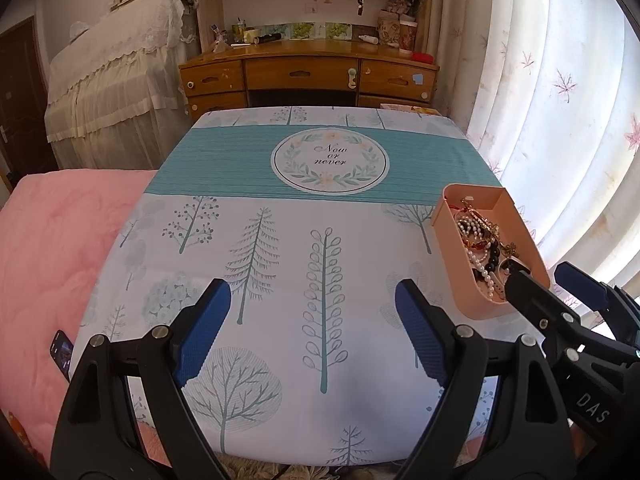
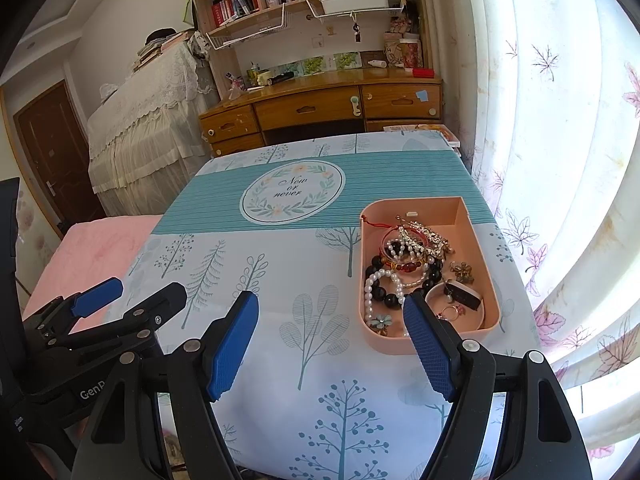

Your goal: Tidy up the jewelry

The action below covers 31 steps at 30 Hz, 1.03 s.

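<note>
A pink tray (image 2: 468, 216) sits at the right of the table and holds a heap of jewelry (image 2: 404, 264): pearl strands, dark beads, a red cord, rings. It also shows in the left wrist view (image 1: 448, 220). My right gripper (image 2: 330, 312) is open and empty, just in front of the tray's near left corner. My left gripper (image 1: 312, 300) is open and empty over the bare cloth at the table's middle front. The right gripper shows in the left wrist view (image 1: 540, 280) at the tray's near end. The left gripper shows in the right wrist view (image 2: 132, 292) at left.
The table wears a tree-print cloth (image 1: 280, 240) with a teal band. A pink quilt (image 1: 48, 248) with a phone (image 1: 62, 352) lies to the left. A wooden desk (image 1: 308, 72) stands behind, curtains (image 2: 560, 160) hang at right.
</note>
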Motion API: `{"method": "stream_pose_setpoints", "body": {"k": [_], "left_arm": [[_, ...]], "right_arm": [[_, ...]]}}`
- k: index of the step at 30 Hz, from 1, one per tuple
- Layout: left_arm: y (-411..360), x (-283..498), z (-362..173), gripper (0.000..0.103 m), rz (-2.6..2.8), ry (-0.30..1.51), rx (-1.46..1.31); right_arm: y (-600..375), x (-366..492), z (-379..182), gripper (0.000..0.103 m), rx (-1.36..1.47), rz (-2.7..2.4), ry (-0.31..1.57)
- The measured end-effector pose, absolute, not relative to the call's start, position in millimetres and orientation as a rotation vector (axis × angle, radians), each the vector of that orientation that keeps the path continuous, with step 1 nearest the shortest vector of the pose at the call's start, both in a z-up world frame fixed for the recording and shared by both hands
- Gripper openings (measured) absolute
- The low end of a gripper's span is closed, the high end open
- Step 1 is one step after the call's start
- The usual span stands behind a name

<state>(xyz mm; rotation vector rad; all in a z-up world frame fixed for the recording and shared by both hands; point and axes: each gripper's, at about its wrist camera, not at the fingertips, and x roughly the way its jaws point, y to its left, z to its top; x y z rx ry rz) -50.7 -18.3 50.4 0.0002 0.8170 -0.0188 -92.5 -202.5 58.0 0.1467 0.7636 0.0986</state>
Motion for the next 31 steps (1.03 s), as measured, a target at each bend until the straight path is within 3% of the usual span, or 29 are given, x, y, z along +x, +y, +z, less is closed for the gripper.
{"method": "stream_pose_setpoints", "body": {"k": [31], "left_arm": [[-9.1, -48.8, 45.6, 0.083, -0.032, 0.849, -0.005]], "right_arm": [[-194.9, -96.2, 54.1, 0.076, 0.15, 0.096, 0.776]]}}
